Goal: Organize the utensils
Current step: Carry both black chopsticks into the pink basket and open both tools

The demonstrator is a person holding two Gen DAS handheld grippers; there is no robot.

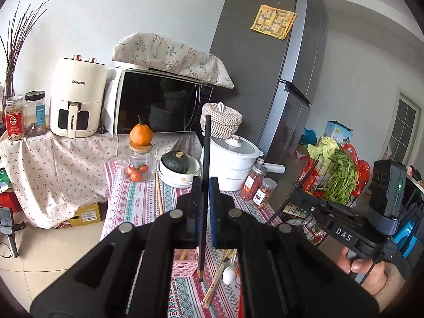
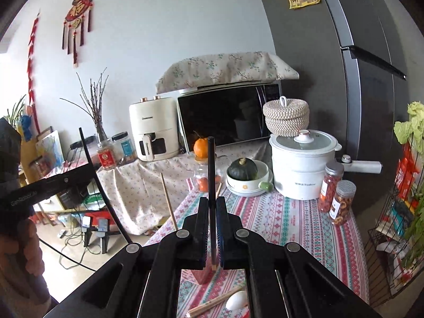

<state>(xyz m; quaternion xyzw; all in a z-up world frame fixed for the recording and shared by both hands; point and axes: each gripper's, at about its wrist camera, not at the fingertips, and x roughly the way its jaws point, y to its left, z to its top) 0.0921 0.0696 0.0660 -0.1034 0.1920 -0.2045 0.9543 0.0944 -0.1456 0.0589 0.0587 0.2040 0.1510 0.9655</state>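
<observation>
Left wrist view: the left claw points slightly downward, its jaws pinched onto a slim black chopstick standing nearly upright, with its pale tip hanging above a pink lattice basket. Beside the basket, wooden chopsticks and a glossy white spoon lie on the worktop's patterned cloth. Right wrist view: the right claw is tilted likewise and clamped on another matte black chopstick, upright above the basket. A bare hand grips the right claw's handle.
</observation>
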